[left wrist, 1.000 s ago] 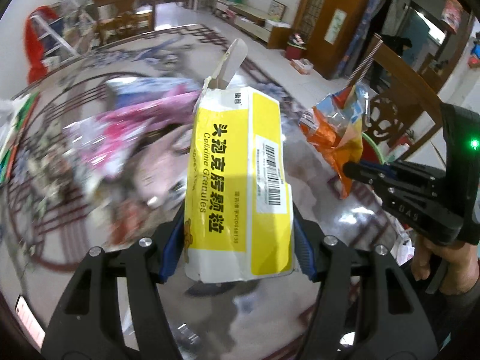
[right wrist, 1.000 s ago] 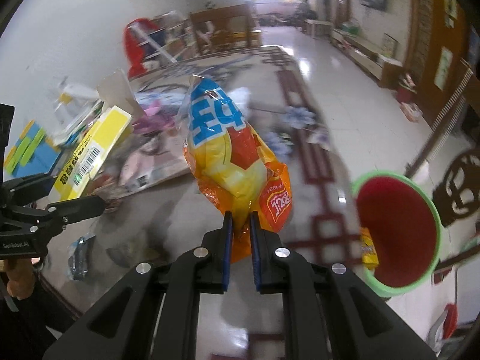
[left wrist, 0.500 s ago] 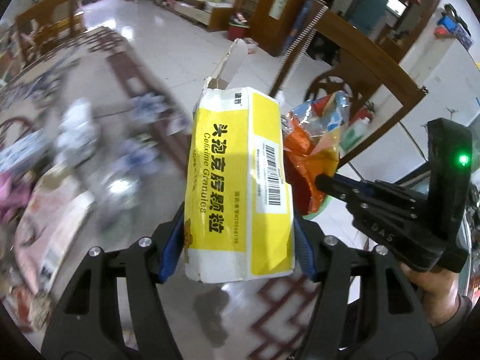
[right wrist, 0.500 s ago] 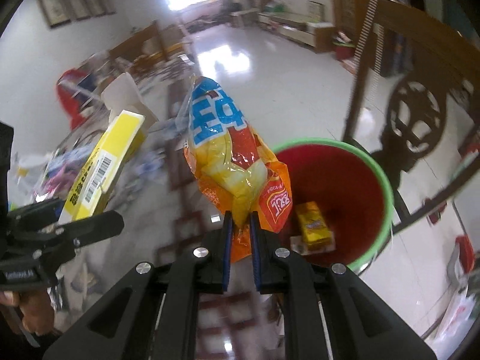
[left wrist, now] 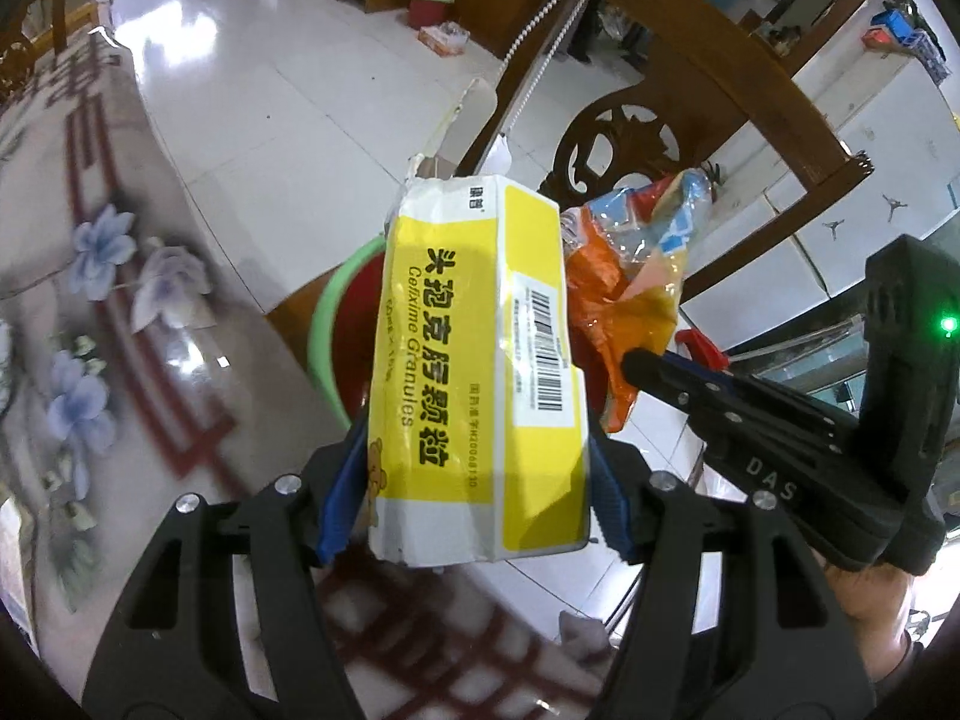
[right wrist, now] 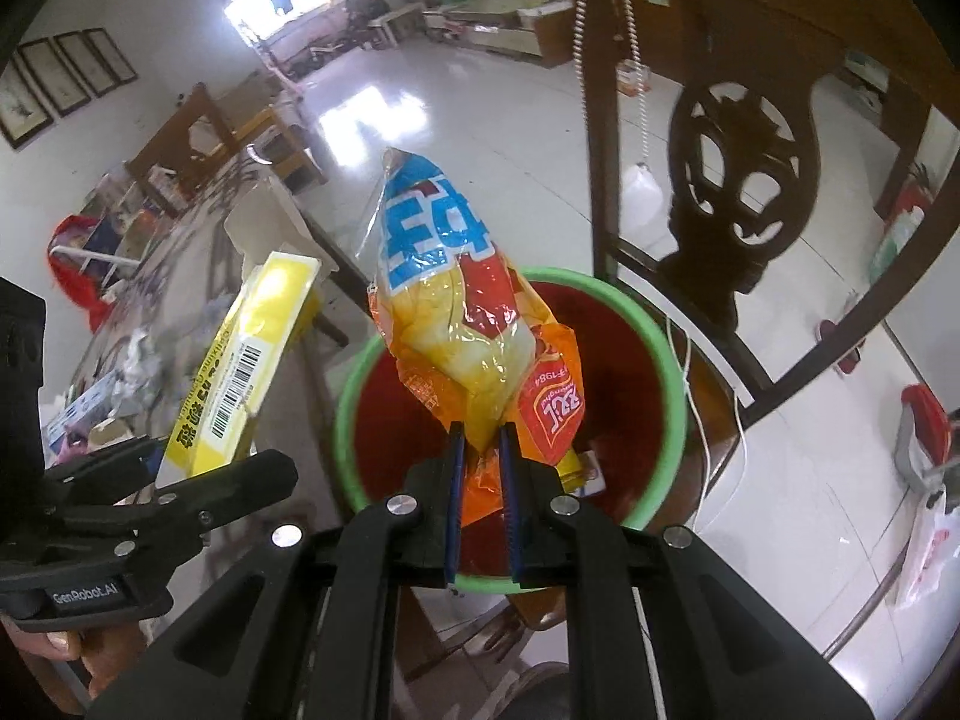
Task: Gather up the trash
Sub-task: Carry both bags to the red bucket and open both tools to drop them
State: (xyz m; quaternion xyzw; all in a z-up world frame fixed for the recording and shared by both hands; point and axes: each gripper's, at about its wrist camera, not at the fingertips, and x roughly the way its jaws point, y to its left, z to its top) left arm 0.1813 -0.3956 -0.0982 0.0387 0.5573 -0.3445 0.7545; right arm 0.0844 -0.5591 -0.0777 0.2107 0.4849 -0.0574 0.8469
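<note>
My left gripper (left wrist: 477,492) is shut on a yellow and white medicine box (left wrist: 480,360), its blue pads pressing both sides. The same box (right wrist: 240,372) shows at the left of the right wrist view, over the table's edge. My right gripper (right wrist: 480,462) is shut on an orange, yellow and blue snack bag (right wrist: 462,324), which hangs directly above a red bin with a green rim (right wrist: 666,348). In the left wrist view the bin (left wrist: 336,324) is partly hidden behind the box, and the snack bag (left wrist: 636,276) sits just right of it, with the right gripper (left wrist: 636,363) clamping it.
A carved dark wooden chair (right wrist: 738,192) stands right behind the bin. A flower-patterned table (left wrist: 90,300) lies to the left, with a litter of papers and packets (right wrist: 120,372) on it. Yellow trash (right wrist: 576,462) lies inside the bin. A glossy white tiled floor (right wrist: 480,120) stretches beyond.
Both grippers swung away from the littered table toward the bin, each keeping its grip. The snack bag now hangs over the bin's mouth, and the box has come to its left rim.
</note>
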